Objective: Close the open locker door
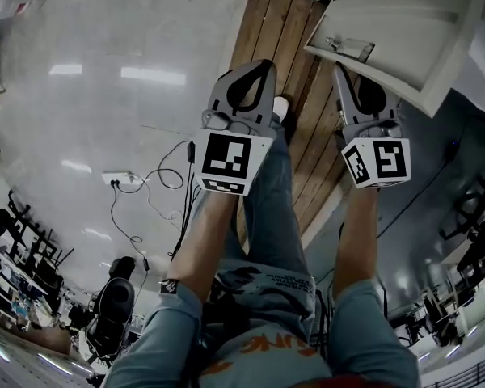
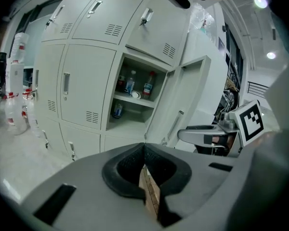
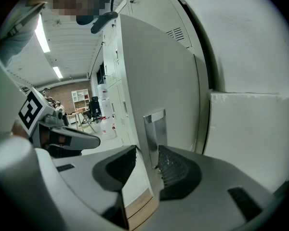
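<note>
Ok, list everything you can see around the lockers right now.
lockers: one bank, pale grey, facing the person
locker door: one, pale grey, swung open right of its compartment
door handle: one, silver, on the open door
bottles: about four, mixed labels, inside the open compartment
water jugs: several, clear, stacked left of the lockers
floor boards: one strip, brown, underfoot
power strip: one, white, on the glossy floor, cables attached
office chair: one, black, behind the person
leg: one seen, blue jeans, on the boards
left gripper: one, grey, jaws together, empty
right gripper: one, grey, jaws apart, handle between them, unclamped
</note>
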Demonstrator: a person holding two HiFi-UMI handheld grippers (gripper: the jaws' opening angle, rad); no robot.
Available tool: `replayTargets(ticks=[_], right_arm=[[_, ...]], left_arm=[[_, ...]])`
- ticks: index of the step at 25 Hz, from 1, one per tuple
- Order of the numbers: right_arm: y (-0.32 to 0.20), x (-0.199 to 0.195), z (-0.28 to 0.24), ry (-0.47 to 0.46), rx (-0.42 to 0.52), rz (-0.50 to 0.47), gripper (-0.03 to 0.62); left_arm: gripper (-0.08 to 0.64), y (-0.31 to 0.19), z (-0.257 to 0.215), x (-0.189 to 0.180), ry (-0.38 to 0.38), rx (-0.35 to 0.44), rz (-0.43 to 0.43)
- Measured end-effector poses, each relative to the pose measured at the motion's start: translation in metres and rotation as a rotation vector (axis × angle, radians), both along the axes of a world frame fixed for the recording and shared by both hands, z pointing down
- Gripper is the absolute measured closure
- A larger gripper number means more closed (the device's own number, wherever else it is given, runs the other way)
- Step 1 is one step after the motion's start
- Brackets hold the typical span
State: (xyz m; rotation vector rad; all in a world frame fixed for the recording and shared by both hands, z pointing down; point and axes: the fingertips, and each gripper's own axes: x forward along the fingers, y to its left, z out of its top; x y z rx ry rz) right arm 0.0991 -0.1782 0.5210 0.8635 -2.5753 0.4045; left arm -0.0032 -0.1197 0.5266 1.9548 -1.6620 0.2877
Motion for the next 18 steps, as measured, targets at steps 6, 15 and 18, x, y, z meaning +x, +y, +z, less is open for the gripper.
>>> replayTargets(ticks=[6,15,18], right_arm=[[-0.009,-0.014,-0.006,0.008,-0.005,-0.056,0.439],[-0.021,-0.065,-0.005,0.033,0.008,-0.118,0.448],[-0.024,-0.077,-0.003,0.033,0.008,-0.137,0.451]], left_arm=[[0.541,-0.014,-0.010,-0.006,-0.001,0.012,-0.042],[0.541,-0.020,-0.003,-0.036,0.013,-0.013,-0.156],[0.541,-0.021,-0.002,-0.049,0.011,-0.014,-0.208]])
